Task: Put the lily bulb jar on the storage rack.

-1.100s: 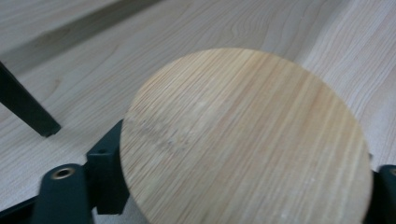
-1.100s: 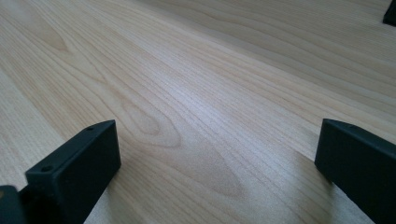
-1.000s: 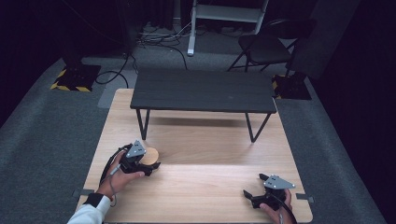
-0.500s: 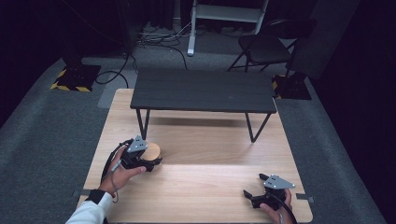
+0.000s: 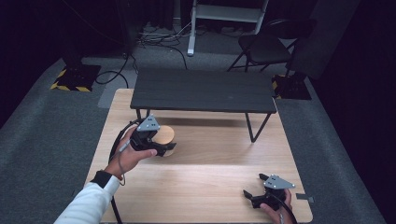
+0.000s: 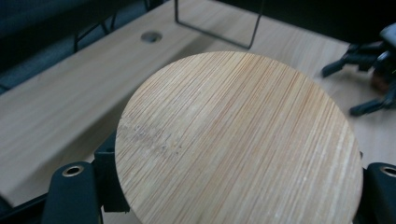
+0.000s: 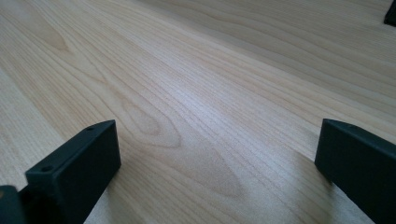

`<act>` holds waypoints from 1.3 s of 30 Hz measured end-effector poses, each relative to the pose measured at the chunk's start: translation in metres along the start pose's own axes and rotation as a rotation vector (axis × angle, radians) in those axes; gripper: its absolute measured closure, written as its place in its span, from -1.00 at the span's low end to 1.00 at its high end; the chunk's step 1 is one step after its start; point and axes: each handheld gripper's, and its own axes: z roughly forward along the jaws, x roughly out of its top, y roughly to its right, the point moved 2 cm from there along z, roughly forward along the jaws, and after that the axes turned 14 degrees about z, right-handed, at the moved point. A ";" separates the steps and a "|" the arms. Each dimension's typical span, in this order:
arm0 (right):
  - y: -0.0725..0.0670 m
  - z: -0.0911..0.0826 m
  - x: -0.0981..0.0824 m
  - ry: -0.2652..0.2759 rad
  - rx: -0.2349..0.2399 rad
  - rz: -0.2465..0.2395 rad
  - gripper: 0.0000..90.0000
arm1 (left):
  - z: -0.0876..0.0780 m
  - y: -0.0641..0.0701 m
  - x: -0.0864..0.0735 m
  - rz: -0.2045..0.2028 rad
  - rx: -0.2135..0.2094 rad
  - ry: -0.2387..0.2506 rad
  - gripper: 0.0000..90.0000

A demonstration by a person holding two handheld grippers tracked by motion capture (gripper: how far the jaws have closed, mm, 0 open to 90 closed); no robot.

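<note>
One round bamboo disc point(image 6: 238, 140) clamped in left gripper point(image 5: 156, 148) fingers, above bench point(image 5: 210, 186); right gripper point(image 5: 257, 186) fingers spread wide, empty, near right.

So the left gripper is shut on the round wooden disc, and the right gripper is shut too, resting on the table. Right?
Not quite. The right gripper is open: the right gripper view shows its jaws wide apart over bare table. The rest holds: the left gripper is shut on the disc.
</note>
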 end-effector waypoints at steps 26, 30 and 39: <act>0.001 0.000 0.000 -0.001 0.004 -0.003 -1.00 | 0.037 -0.038 0.126 0.129 -0.023 0.033 -0.43; 0.001 0.000 0.000 -0.002 0.009 -0.005 -1.00 | 0.047 -0.046 0.136 0.130 -0.018 0.032 -0.43; 0.001 0.000 0.000 -0.003 0.011 -0.007 -1.00 | 0.076 -0.062 0.154 0.114 -0.018 0.016 -0.43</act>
